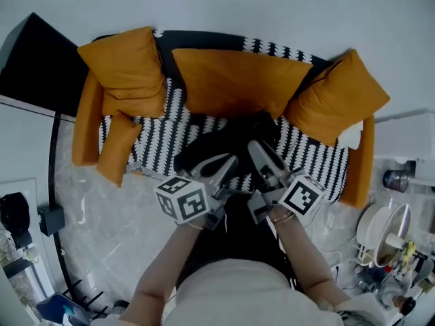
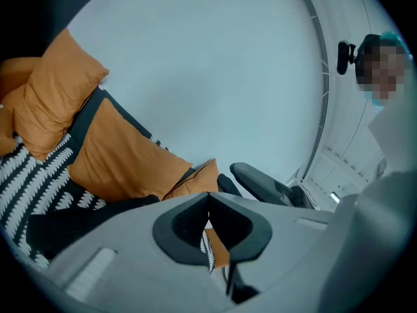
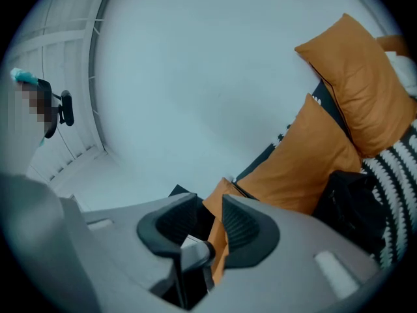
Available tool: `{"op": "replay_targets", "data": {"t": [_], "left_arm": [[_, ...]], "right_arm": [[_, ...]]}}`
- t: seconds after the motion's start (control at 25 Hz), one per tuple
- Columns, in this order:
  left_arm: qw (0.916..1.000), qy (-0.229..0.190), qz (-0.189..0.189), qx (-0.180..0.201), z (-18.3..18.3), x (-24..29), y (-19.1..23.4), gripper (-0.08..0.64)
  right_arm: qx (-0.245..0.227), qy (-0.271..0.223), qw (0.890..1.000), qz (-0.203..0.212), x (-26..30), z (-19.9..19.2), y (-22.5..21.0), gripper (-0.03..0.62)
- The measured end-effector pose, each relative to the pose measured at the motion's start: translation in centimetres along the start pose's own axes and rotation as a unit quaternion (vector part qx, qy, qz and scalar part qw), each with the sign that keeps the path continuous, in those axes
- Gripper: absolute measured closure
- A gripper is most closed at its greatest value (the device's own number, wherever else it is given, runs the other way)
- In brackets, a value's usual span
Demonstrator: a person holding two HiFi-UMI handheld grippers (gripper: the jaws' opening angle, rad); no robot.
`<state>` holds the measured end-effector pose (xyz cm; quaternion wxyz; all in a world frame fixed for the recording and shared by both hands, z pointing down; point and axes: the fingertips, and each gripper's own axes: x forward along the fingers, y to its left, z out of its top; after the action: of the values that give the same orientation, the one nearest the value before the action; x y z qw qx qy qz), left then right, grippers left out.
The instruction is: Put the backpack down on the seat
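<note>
The black backpack [image 1: 228, 138] lies on the black-and-white patterned seat [image 1: 160, 141] of an orange sofa, in front of the middle back cushion [image 1: 238, 80]. Both grippers hover side by side just above its near edge and point at the sofa. My left gripper [image 1: 228, 160] is shut, its pads [image 2: 186, 223] meeting at the tips with nothing held. The pads [image 3: 244, 230] of my right gripper [image 1: 257, 148] stand apart, and only cushion shows through the gap. The backpack [image 2: 71, 223] appears low left in the left gripper view. In the right gripper view the backpack [image 3: 352, 204] sits low right.
Orange cushions [image 1: 126, 70] [image 1: 340, 97] lean at both ends of the sofa, with a smaller one [image 1: 115, 148] at its left front. A black cabinet [image 1: 34, 60] stands at back left. A white fan [image 1: 387, 229] and small clutter crowd the right.
</note>
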<state>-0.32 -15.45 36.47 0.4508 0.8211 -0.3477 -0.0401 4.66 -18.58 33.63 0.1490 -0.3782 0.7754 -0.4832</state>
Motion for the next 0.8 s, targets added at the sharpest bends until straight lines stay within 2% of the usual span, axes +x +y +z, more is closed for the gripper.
{"op": "replay_targets", "data": {"t": [0.16, 0.32, 0.52, 0.68, 0.8], "left_arm": [[0.9995, -0.027, -0.009, 0.011, 1.3, -0.9, -1.5, 0.554], [0.9977, -0.062, -0.015, 0.022, 3.9, -2.3, -2.8, 0.554], [0.9939, -0.104, -0.013, 0.035, 6.4, -4.6, -4.2, 0.554], [0.9915, -0.115, 0.004, 0.061, 7.4, -6.2, -4.5, 0.554], [0.9898, -0.13, 0.002, 0.059, 8.1, -7.0, -4.8, 0.554]], "right_arm": [[-0.012, 0.005, 0.999, 0.034, -0.4, 0.5, 3.0, 0.477], [-0.034, 0.003, 0.998, 0.049, -0.4, 0.6, 5.8, 0.556], [-0.043, 0.015, 0.996, 0.082, -0.1, -0.2, 9.3, 0.558], [-0.059, 0.032, 0.993, 0.095, 0.3, -1.8, 11.6, 0.589], [-0.062, 0.043, 0.991, 0.107, 0.5, -2.7, 12.8, 0.589]]}}
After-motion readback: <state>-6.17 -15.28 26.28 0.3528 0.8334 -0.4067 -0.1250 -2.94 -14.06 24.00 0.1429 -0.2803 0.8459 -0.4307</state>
